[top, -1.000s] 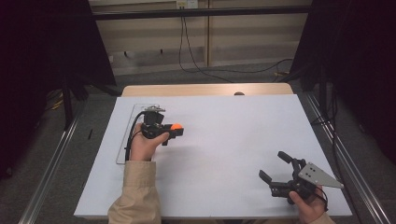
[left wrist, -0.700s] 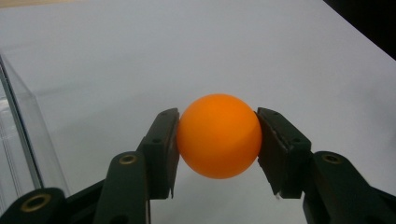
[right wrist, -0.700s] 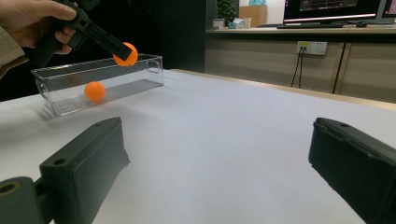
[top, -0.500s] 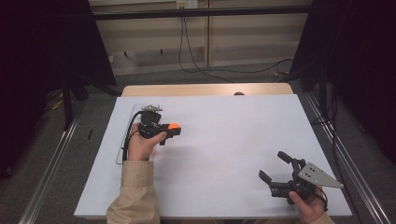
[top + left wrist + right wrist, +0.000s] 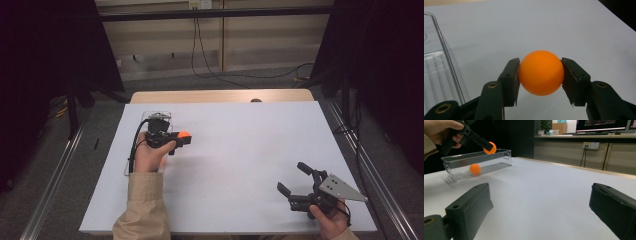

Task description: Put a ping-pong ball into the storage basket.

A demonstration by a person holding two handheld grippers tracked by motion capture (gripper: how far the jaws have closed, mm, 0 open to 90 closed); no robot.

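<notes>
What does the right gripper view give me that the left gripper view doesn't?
Right gripper view alone: a second orange ball lying inside the clear bin, the person's hand holding the left gripper above the bin, and the right gripper with its jaws wide apart. Left gripper view alone: both pads pressing the held ball's sides, close up. Both share: the held orange ball, the bin and the white table.

You are working in a lab or office test bay. A white table (image 5: 240,150) stands between dark curtains (image 5: 45,50), with wall sockets (image 5: 591,145), trailing cables (image 5: 210,55) and monitors (image 5: 605,125) behind.
</notes>
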